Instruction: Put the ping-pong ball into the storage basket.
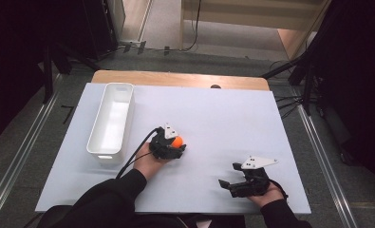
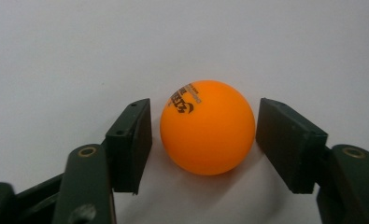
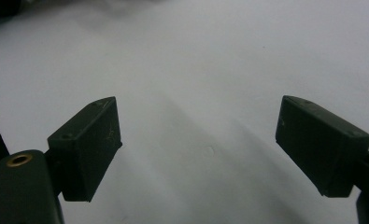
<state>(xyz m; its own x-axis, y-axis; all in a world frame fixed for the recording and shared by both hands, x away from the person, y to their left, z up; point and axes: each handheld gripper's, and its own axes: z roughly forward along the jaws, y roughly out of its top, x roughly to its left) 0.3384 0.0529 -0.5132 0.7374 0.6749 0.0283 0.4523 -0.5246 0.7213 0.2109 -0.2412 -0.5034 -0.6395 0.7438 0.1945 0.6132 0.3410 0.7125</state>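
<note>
Where fingers flank the ball, contact is unclear.

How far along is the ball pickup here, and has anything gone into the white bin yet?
Done: the left claw is placed around the orange table tennis ball on the white tabletop. In hand: the grip is unfinished, with slim gaps between pads and ball. Left: closing, lifting, and probably carrying it to the white bin, which looks empty. The right claw rests open and empty.

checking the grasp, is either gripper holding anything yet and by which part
Nothing is held. The orange ball sits between the left gripper pads at its widest part, a small gap on each side. The right gripper is open over bare table.
</note>
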